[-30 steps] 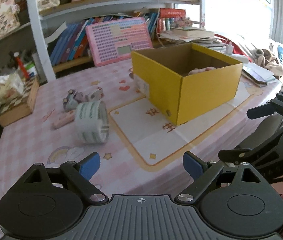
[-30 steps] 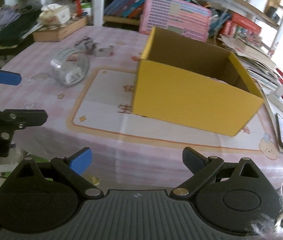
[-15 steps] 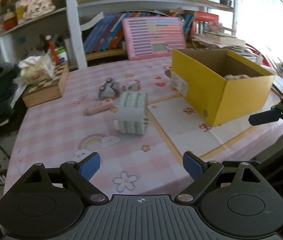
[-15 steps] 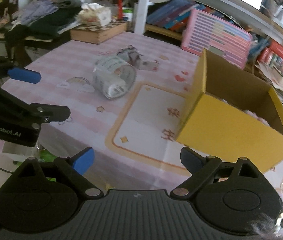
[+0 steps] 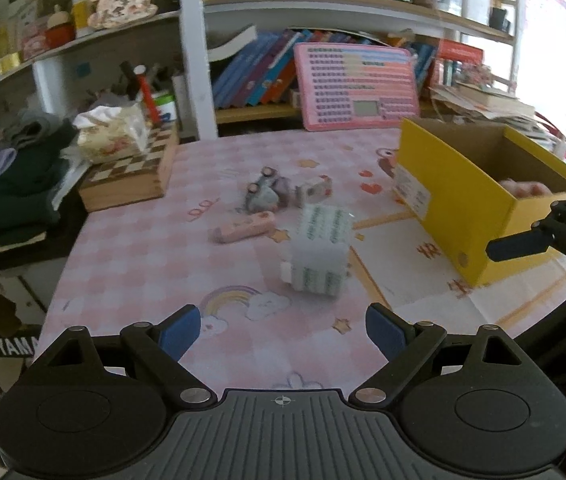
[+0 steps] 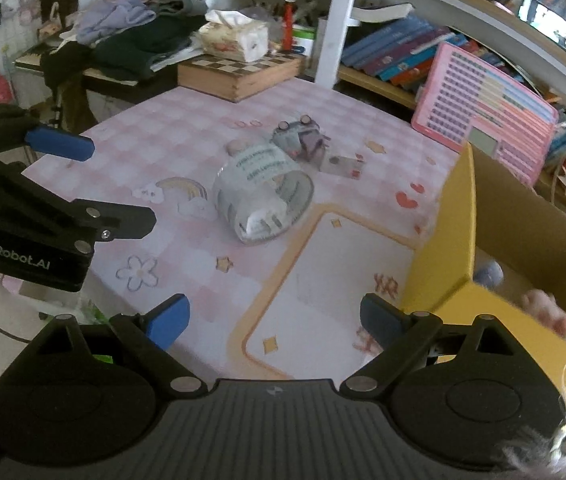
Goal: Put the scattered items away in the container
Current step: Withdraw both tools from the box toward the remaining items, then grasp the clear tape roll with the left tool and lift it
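Observation:
A yellow cardboard box (image 5: 459,196) stands open on the pink table, with a pink item (image 5: 523,189) inside; it also shows in the right wrist view (image 6: 455,248). A clear tape roll (image 5: 319,252) lies on its side mid-table, seen also in the right wrist view (image 6: 263,196). Behind it lie a pink tube (image 5: 245,227), a grey-purple toy car (image 5: 263,194) and a small white piece (image 5: 315,190). My left gripper (image 5: 283,328) is open and empty, short of the roll. My right gripper (image 6: 275,316) is open and empty, between roll and box.
A wooden chessboard box (image 5: 131,176) with a tissue pack sits at the table's back left. A pink keyboard toy (image 5: 359,88) leans against the bookshelf behind. Dark clothes (image 5: 15,184) are piled to the left. Table edges run close below both grippers.
Both grippers have swung left, away from the box and toward the scattered items. The tape roll now sits nearer the centre of both views. Both grippers stay open.

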